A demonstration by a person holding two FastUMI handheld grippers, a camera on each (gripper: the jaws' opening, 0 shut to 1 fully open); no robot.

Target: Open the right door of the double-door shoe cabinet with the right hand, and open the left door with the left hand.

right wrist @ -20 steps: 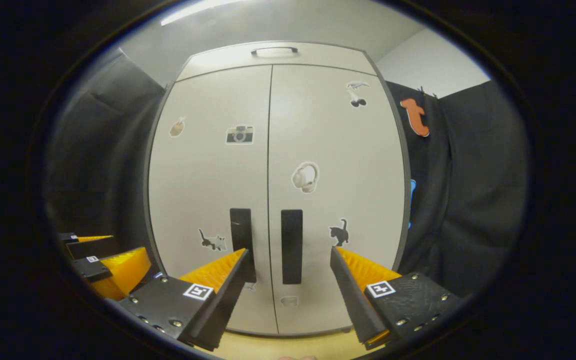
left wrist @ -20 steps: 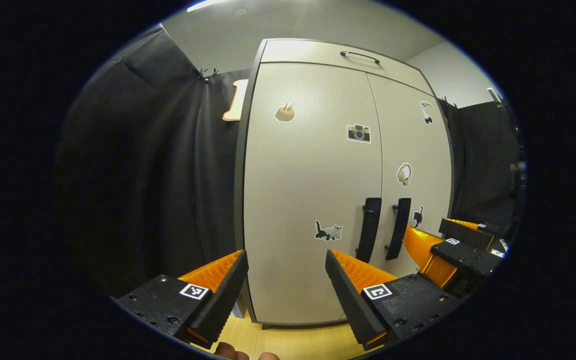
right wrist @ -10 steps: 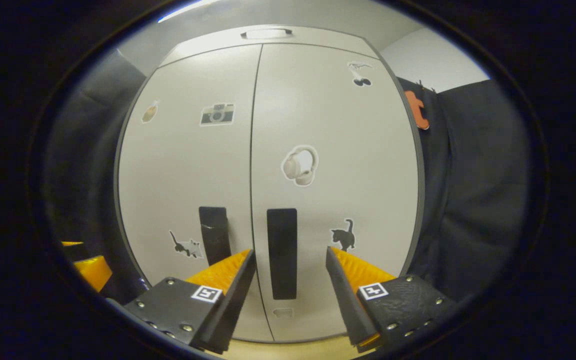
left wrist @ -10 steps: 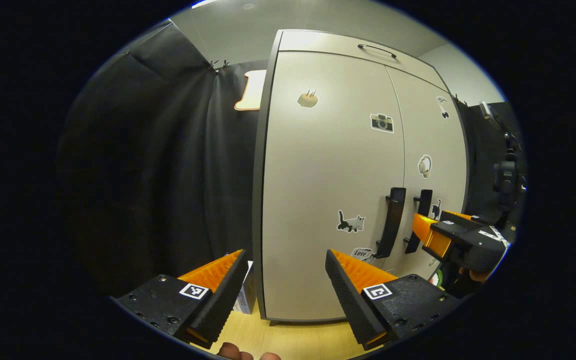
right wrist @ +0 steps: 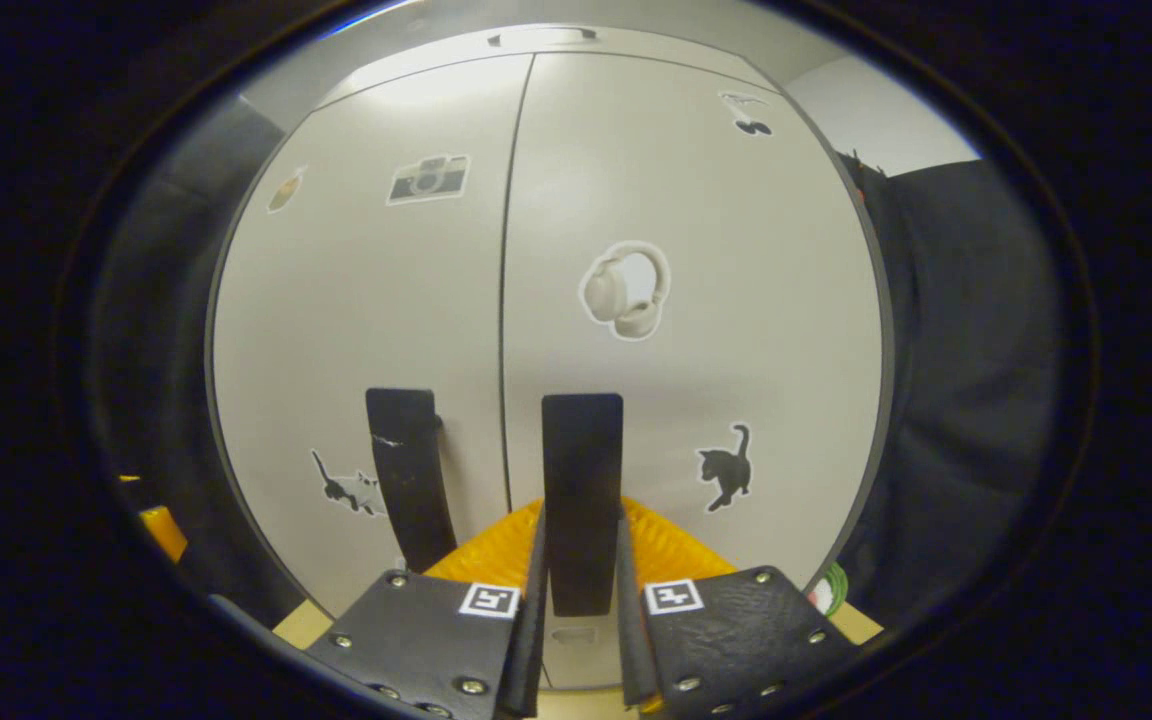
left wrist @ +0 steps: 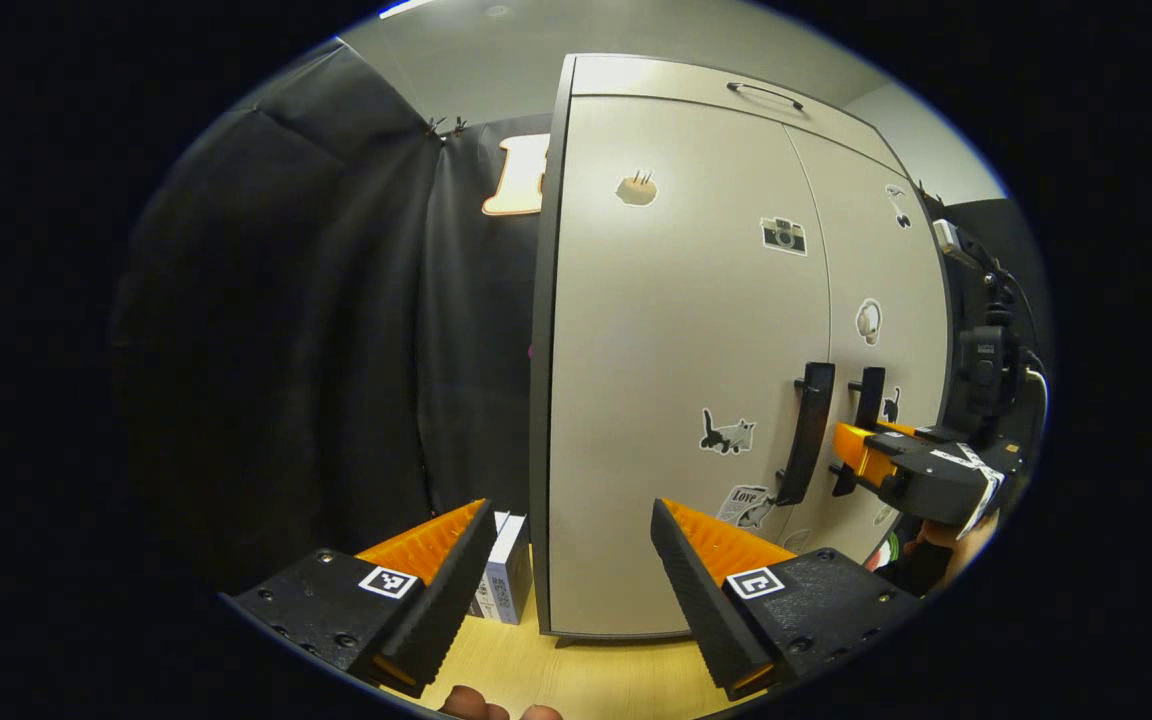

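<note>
Shoe cabinet (right wrist: 716,300) upright on floor, both doors closed | right tool (right wrist: 579,600) clamped on right door handle (right wrist: 582,480) | left tool (left wrist: 571,560) apart, off left handle (left wrist: 809,430) | advice: pull straight out, follow hinge arc

We stand in a booth hung with black cloth (left wrist: 316,330), its folds pinned by 2 clips (left wrist: 444,127) beneath a grey ceiling (left wrist: 476,60) and a strip light (left wrist: 406,8). Pale wooden floor (left wrist: 576,675) runs below. A small white box (left wrist: 508,570) stands on it beside the cloth. A white wall (right wrist: 866,115) shows at the right.
</note>
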